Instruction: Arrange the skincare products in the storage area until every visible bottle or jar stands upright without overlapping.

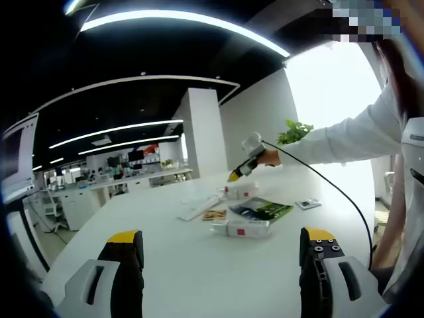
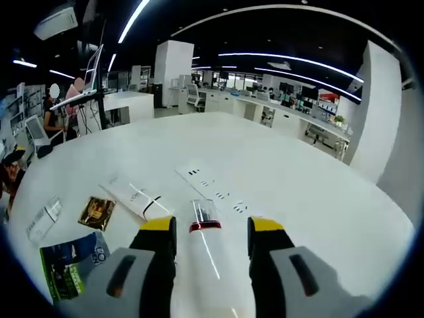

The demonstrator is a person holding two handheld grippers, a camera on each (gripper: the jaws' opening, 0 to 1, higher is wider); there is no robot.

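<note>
Right gripper (image 2: 209,242) hovering low over the white table (image 2: 318,172), yellow-tipped jaws set either side of a white bottle (image 2: 205,248) with a red band near its cap. Closed on it or merely bracketing it: cannot tell from this angle, since the jaw pads and the bottle sides merge in white. Bottle lying along the jaw line, cap pointing away, so likely being taken up or set down rather than standing yet.

Left gripper (image 1: 222,255) held back and wide apart, nothing between its jaws, aimed across the table toward the cluster of goods; probably parked there to keep out of the working hand's way and keep the products in sight.

Seen from the left gripper view: right gripper (image 1: 244,165) reaching in over the cluster, cable trailing back to a white sleeve (image 1: 351,136). Beneath it a white bottle with a red label (image 1: 242,228) lying on its side, another white container (image 1: 242,191) behind it, a green leaflet (image 1: 262,209) and a small brown packet (image 1: 214,214) nearby.

In the right gripper view: a long flat white box (image 2: 136,197) lying down, a brown sachet (image 2: 97,212), a dark green booklet (image 2: 69,262), a small white packet (image 2: 45,218). Products mostly flat, not upright: task judged early, much standing-up left.
</note>
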